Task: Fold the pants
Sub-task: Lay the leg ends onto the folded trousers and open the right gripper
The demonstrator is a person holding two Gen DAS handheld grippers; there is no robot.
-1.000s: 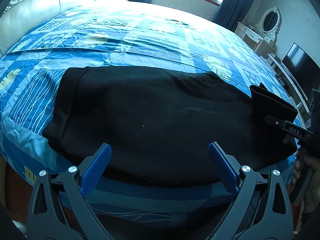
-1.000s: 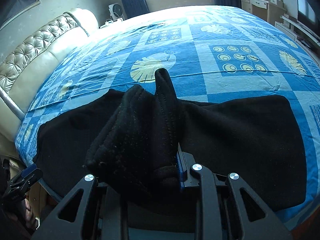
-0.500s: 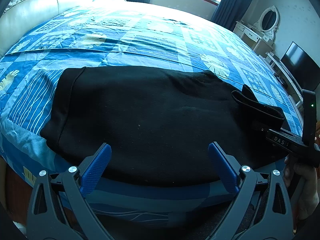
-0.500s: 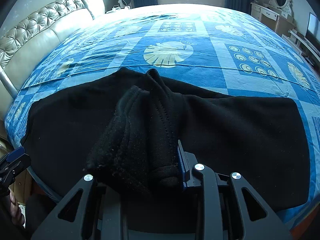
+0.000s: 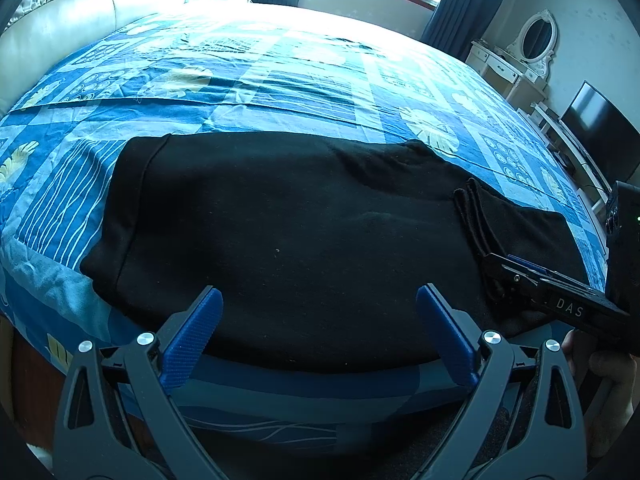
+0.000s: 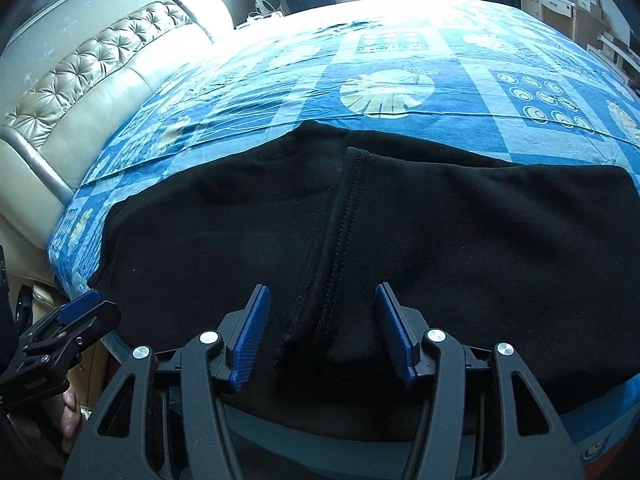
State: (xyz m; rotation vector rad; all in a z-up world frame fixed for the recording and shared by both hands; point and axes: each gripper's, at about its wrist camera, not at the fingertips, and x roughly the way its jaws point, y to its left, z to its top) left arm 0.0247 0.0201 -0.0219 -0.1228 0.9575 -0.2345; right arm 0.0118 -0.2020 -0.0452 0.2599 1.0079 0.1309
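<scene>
- Black fleece pants (image 6: 460, 240) lie limp on the bed (image 6: 400, 64); I grip doubled hems.
- Right gripper (image 6: 322, 330) has just been opening, straddling the cuff unpinched; left gripper (image 5: 318, 334) gapes empty.

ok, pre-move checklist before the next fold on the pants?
1. Right gripper released: ok, jaws have just been opening, pads clear of the hem, which lies between them.
2. Folded leg end laid on the black pants: ok.
3. Left gripper open, empty: ok.
4. Pants fully on the bedspread: not ok, near edge overhangs.
5. Layers aligned underneath: cannot tell.
</scene>
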